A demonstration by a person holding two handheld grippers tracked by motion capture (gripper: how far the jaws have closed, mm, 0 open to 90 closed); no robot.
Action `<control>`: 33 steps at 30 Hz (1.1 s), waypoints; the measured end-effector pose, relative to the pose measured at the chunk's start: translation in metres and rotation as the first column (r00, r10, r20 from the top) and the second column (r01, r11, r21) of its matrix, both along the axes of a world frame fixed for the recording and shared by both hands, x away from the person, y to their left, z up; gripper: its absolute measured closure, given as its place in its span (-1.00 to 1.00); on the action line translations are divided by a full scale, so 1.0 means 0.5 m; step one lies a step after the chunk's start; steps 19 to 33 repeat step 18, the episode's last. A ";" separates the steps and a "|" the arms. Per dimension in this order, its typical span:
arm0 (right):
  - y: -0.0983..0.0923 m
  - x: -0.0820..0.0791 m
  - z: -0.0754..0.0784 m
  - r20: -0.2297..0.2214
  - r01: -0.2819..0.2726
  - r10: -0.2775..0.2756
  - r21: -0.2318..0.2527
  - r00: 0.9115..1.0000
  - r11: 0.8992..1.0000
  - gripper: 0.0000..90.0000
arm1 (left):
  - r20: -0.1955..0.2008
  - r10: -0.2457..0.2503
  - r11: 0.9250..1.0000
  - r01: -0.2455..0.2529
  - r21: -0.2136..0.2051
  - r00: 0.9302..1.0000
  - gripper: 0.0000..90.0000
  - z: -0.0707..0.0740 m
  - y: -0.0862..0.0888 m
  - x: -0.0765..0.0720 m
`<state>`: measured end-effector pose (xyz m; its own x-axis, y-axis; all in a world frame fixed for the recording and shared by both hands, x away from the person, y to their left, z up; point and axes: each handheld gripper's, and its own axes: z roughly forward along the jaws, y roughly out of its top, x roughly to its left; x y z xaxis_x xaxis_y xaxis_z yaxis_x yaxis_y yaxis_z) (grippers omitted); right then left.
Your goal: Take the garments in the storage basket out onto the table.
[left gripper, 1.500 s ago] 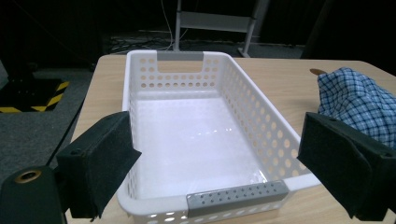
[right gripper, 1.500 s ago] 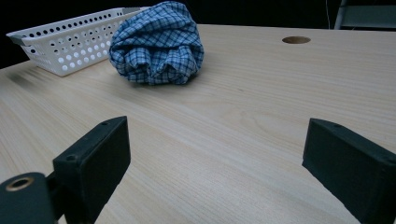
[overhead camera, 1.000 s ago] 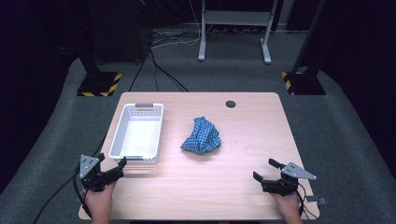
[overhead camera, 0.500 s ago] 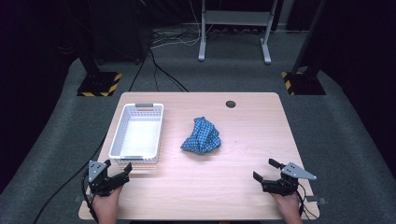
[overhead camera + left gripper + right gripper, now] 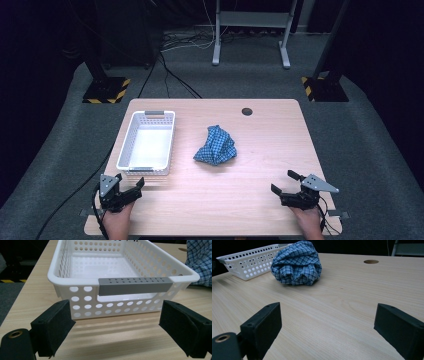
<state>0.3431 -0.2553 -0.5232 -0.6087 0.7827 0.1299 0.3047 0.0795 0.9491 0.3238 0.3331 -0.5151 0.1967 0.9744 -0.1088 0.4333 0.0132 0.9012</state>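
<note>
- Left gripper (image 5: pixel 131 188) has swung in toward the basket (image 5: pixel 147 143), jaws wide, empty, lined up with its grey handle (image 5: pixel 135 285).
- Right gripper (image 5: pixel 284 185) unmoved, open, empty.
- Cloth (image 5: pixel 216 145) lies mid-table, beside the basket; likely goes in next.

We see the table (image 5: pixel 260 150) evenly lit from above while the floor around it falls into darkness. Soft shadows sit under the basket (image 5: pixel 120 272) and cloth (image 5: pixel 297 263). Our close jaws look slightly blurred; the high view is soft.
</note>
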 end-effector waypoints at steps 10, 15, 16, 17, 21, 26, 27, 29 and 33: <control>0.000 0.000 0.000 0.000 0.000 0.000 0.000 1.000 1.000 -0.85 | -0.026 0.004 1.000 -0.003 0.011 1.000 -0.77 -0.016 0.001 -0.001; -0.001 0.000 0.000 0.001 0.002 -0.002 0.003 1.000 1.000 -0.85 | -0.029 0.004 1.000 -0.004 0.011 1.000 -0.77 -0.021 -0.001 -0.001; -0.001 0.000 0.000 0.001 0.000 0.000 0.005 1.000 1.000 -0.85 | -0.030 0.002 1.000 -0.001 0.009 1.000 -0.77 -0.021 -0.001 -0.001; -0.001 0.000 0.000 0.000 -0.001 0.001 0.005 1.000 1.000 -0.86 | -0.033 0.004 1.000 -0.003 0.013 0.999 -0.77 -0.021 -0.002 0.000; -0.002 0.000 0.000 0.002 -0.003 0.003 0.007 1.000 1.000 -0.86 | -0.035 0.003 1.000 -0.003 0.016 0.999 -0.77 -0.021 -0.002 0.000; -0.002 0.000 0.000 0.002 -0.003 0.003 0.007 1.000 1.000 -0.86 | -0.035 0.003 1.000 -0.003 0.016 0.999 -0.77 -0.021 -0.002 0.000; -0.002 0.000 0.000 0.002 -0.003 0.003 0.007 1.000 1.000 -0.86 | -0.035 0.003 1.000 -0.003 0.016 0.999 -0.77 -0.021 -0.002 0.000; -0.002 0.000 0.000 0.002 -0.003 0.003 0.007 1.000 1.000 -0.86 | -0.035 0.003 1.000 -0.003 0.016 0.999 -0.77 -0.021 -0.002 0.000; -0.002 0.000 0.000 0.002 -0.003 0.003 0.007 1.000 1.000 -0.86 | -0.035 0.003 1.000 -0.003 0.016 0.999 -0.77 -0.021 -0.002 0.000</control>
